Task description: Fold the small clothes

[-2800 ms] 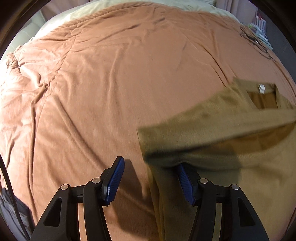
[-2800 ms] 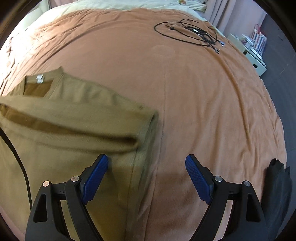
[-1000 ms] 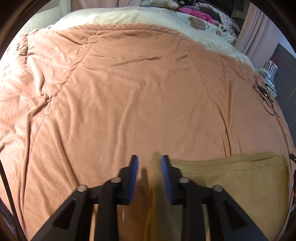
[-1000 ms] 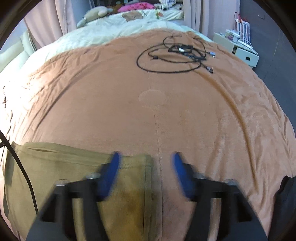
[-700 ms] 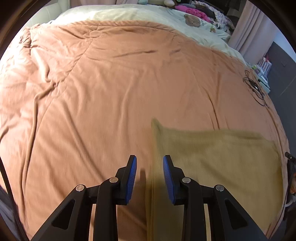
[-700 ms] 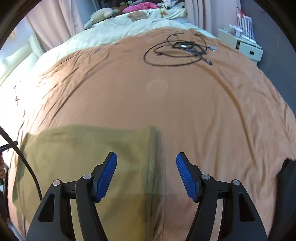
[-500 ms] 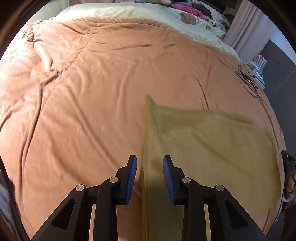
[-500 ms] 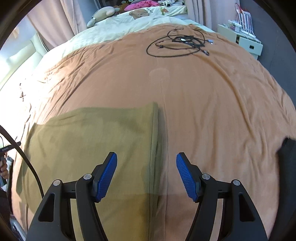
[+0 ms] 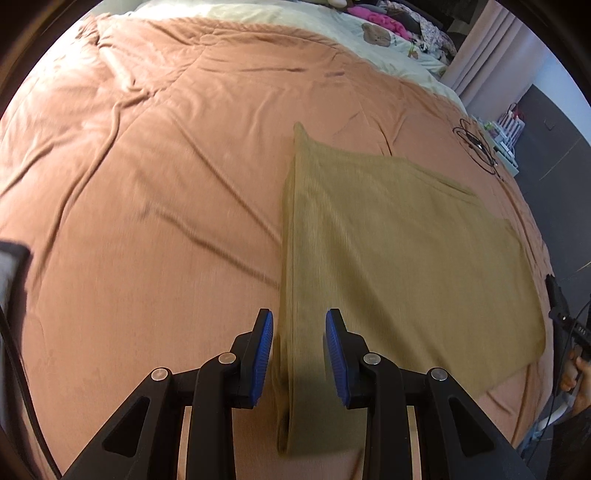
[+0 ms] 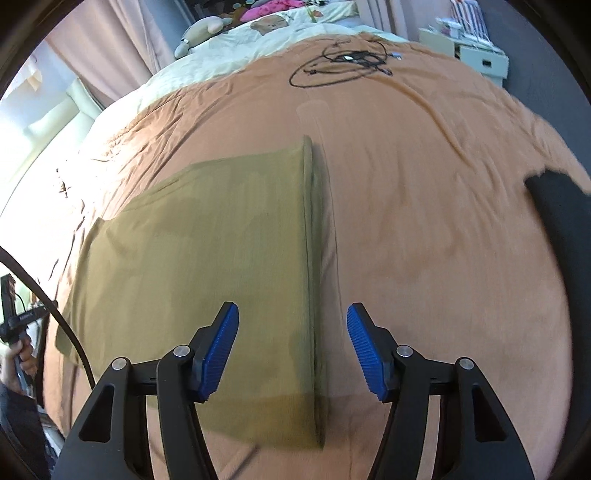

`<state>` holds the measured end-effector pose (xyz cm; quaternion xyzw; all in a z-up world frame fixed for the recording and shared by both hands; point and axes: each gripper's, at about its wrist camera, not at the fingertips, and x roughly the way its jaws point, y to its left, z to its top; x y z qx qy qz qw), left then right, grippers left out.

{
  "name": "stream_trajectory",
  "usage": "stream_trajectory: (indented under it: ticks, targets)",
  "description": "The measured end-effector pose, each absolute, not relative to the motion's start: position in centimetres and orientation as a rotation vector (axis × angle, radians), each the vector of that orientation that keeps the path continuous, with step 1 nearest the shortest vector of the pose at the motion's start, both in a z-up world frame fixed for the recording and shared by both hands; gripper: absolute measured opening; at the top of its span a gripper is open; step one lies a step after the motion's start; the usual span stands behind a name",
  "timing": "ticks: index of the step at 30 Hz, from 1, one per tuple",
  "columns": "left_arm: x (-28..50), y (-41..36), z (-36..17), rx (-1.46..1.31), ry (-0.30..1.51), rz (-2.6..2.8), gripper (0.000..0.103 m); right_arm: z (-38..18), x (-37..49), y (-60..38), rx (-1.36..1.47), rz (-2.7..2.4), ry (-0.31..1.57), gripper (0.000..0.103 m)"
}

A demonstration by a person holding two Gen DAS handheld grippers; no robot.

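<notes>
Ahead of the left claw (image 9: 298, 349) and to its right, an olive folded garment (image 9: 399, 254) lies flat on the orange-brown bedspread (image 9: 155, 192). Its left folded edge runs down between the blue pads (image 9: 263, 347), which stand narrow, apart from the cloth and gripping nothing. Farther ahead lies a cream sheet (image 9: 295, 18), and a coil of black cable (image 9: 476, 147) rests far to the right.

Ahead of the right claw (image 10: 292, 345) and to its left, the same garment (image 10: 207, 251) lies spread on the bedspread (image 10: 424, 221). Its right folded edge passes between the pads (image 10: 364, 347); the jaws stand fairly wide and are closing, clear of the cloth. Black cable (image 10: 340, 62) lies far ahead, and a dark cloth (image 10: 557, 206) sits to the right.
</notes>
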<state>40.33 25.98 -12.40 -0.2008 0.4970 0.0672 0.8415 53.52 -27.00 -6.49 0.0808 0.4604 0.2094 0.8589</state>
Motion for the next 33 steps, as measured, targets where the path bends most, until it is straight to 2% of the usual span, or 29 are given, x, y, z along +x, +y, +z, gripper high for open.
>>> stream_trajectory:
  ticks: [3,5,11,16,18,19,20,30,33]
  targets:
    - [38.8,25.5,-12.7,-0.441,1.052,0.143,0.037,-7.1,52.1,-27.8,0.189,0.428,0.978,0.059]
    - [37.7,25.4,-13.0,-0.461,1.047,0.144,0.048,-7.5,51.3,-28.3,0.219,0.427,0.989,0.059]
    - [35.3,25.0,-14.1,-0.526,1.052,0.14,0.048,-8.7,49.5,-29.4,0.289,0.42,1.008,0.059]
    - [34.2,24.7,-15.1,-0.586,1.055,0.13,0.048,-10.1,49.3,-29.6,0.337,0.443,1.041,0.026]
    - [34.0,24.7,-15.3,-0.614,1.048,0.114,0.042,-10.3,49.4,-29.8,0.336,0.449,1.044,0.012]
    - [34.1,24.7,-15.3,-0.621,1.05,0.105,0.022,-10.3,49.4,-29.9,0.341,0.452,1.039,0.009]
    - [34.2,24.7,-15.3,-0.622,1.055,0.103,0.009,-10.2,49.5,-30.1,0.341,0.448,1.03,0.008]
    - [33.3,25.8,-12.7,-0.608,0.964,0.14,0.007,-9.0,48.1,-30.2,0.323,0.423,0.977,0.006]
    - [33.3,25.6,-13.1,-0.633,0.98,0.143,0.012,-9.3,47.8,-30.1,0.335,0.418,0.997,0.009]
